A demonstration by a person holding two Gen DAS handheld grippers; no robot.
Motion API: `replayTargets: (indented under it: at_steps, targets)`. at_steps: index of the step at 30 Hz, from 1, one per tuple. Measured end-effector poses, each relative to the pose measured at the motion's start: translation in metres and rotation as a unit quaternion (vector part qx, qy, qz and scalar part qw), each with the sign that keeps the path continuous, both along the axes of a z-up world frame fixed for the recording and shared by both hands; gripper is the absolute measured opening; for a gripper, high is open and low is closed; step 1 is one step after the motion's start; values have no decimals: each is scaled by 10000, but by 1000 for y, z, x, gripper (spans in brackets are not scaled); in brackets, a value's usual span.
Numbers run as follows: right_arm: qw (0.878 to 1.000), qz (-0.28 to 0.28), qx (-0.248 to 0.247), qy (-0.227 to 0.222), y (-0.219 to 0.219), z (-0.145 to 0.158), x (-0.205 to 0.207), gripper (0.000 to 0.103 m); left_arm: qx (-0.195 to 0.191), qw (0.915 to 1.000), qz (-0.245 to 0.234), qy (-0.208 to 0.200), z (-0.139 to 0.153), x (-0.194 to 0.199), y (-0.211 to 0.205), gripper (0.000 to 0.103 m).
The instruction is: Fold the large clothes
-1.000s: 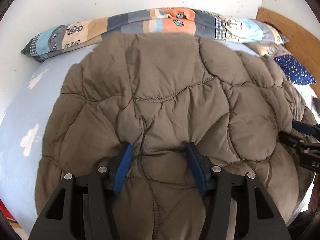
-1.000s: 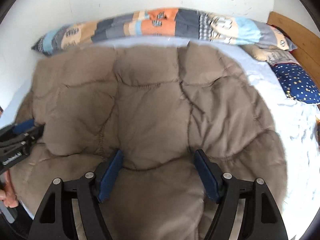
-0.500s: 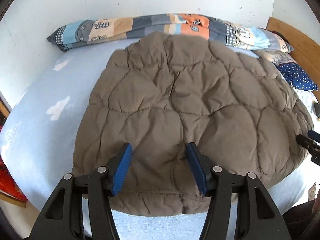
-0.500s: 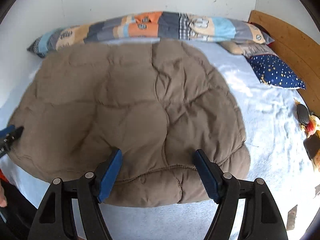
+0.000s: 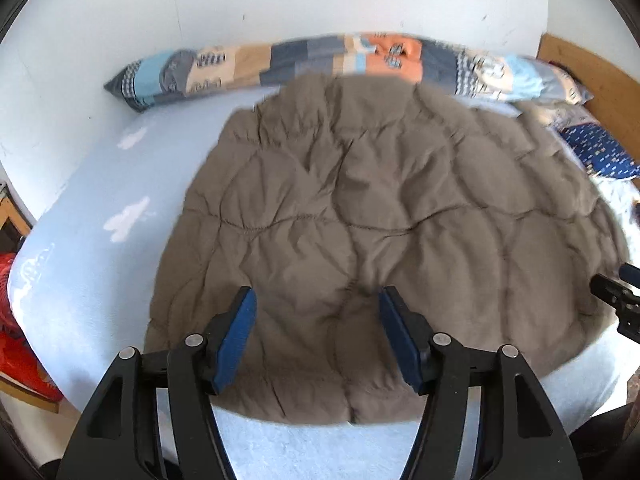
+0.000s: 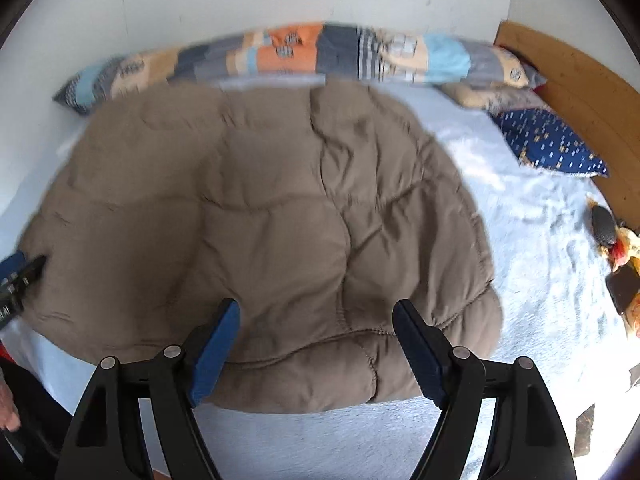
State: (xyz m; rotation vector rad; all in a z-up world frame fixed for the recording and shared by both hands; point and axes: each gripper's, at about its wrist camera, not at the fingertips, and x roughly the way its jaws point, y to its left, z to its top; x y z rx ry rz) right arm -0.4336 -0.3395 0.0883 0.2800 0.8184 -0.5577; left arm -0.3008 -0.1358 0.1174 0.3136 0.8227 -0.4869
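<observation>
A large brown quilted jacket (image 5: pixel 380 216) lies spread flat on the bed, also seen in the right wrist view (image 6: pixel 272 216). My left gripper (image 5: pixel 316 296) hovers over the jacket's near hem, left of centre. Its jaws are opening and the blue pads (image 5: pixel 236 336) press on nothing. My right gripper (image 6: pixel 317 306) hangs above the near hem further right, jaws also widening, with only the lying fabric seen through the gap. Each gripper shows at the other view's edge: the right gripper (image 5: pixel 616 296) and the left gripper (image 6: pixel 20 274).
The bed has a light blue sheet (image 5: pixel 100 248) and a white wall behind. A long patchwork pillow (image 6: pixel 304 54) lies along the far side. A navy dotted pillow (image 6: pixel 548 140), a wooden headboard (image 6: pixel 568 80) and small items (image 6: pixel 612 248) are at the right.
Both grippers have drawn back from the jacket toward the near bed edge and risen a little. The fabric bunched between the left fingers is out of them, and the near hem now shows.
</observation>
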Motion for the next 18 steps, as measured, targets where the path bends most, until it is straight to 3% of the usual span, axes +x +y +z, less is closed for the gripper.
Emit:
replayTargets:
  at_steps: [2, 5, 8, 14, 16, 18]
  targets:
    - [9994, 63, -34, -331, 13, 14, -10, 82, -159, 9997, 7, -172, 13, -15, 6, 76]
    - [9977, 156, -164, -633, 34, 26, -25, 83, -288, 9989, -52, -368, 27, -36, 13, 80]
    - [9962, 277, -218, -795, 61, 34, -35, 84, -344, 9984, -35, -442, 37, -52, 20, 92]
    - [9943, 385, -437, -889, 88, 36, -49, 93, -474, 9963, 60, -708, 53, -68, 30, 103]
    - [9946, 368, -434, -868, 87, 35, -45, 93, -380, 9964, 147, -741, 52, -65, 28, 103]
    - [9953, 374, -371, -811, 83, 32, -41, 93, -13, 9970, 267, -726, 48, -62, 19, 103]
